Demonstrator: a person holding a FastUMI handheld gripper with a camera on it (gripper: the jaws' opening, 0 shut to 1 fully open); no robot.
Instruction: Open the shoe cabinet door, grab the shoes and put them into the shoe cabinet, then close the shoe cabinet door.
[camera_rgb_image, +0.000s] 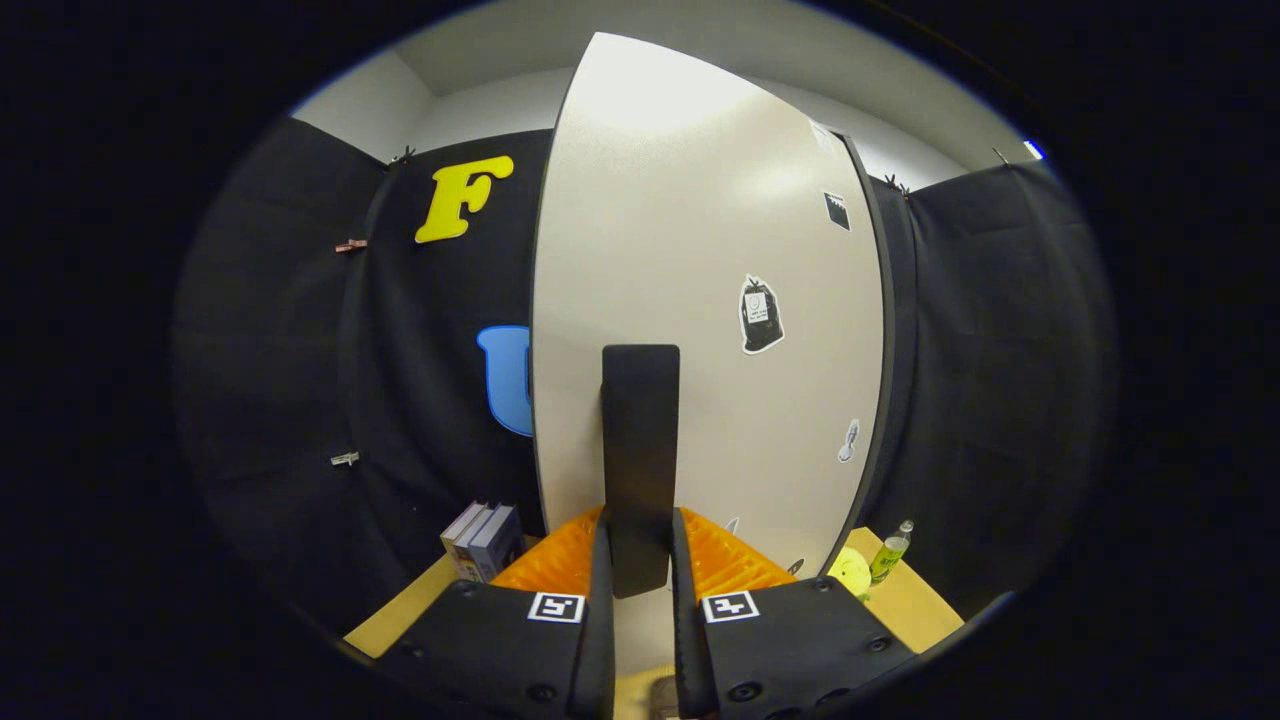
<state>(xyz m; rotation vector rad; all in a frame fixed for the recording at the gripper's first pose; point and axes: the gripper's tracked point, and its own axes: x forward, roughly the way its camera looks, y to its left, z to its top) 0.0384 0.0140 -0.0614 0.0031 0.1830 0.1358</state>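
1. The gripper (640, 560) is closed narrow on the dark upright handle (640, 450) of the shoe cabinet door (700, 300), with one finger pressing on each side of the handle's lower end.
2. The handle is a flat dark bar standing vertically on the pale door panel; its lower end sits between the fingers and the rest rises beyond them.
3. The shoe cabinet door is a tall, light-coloured panel with a dark edge along its right side, standing directly ahead of the gripper.
4. Several stickers are on the door to the right of the handle: a dark bag-shaped sticker (760, 315) about level with the handle's top, a small dark square one (837, 210) higher up, and a small pale one (849, 440) lower down near the dark edge.
5. The cabinet stands on a wooden worktop (910, 600).
6. To the left of the door's foot, a few books (482, 540) stand upright on the worktop, close against the black cloth wall (300, 400).
7. To the right of the door's foot are a round yellow object (850, 572) and, just beside it, a small green bottle (890, 552) with a clear cap.
8. Small clips (345, 458) are pinned to the cloth wall on the left.
9. Whether the door is fully shut or slightly ajar cannot be told.
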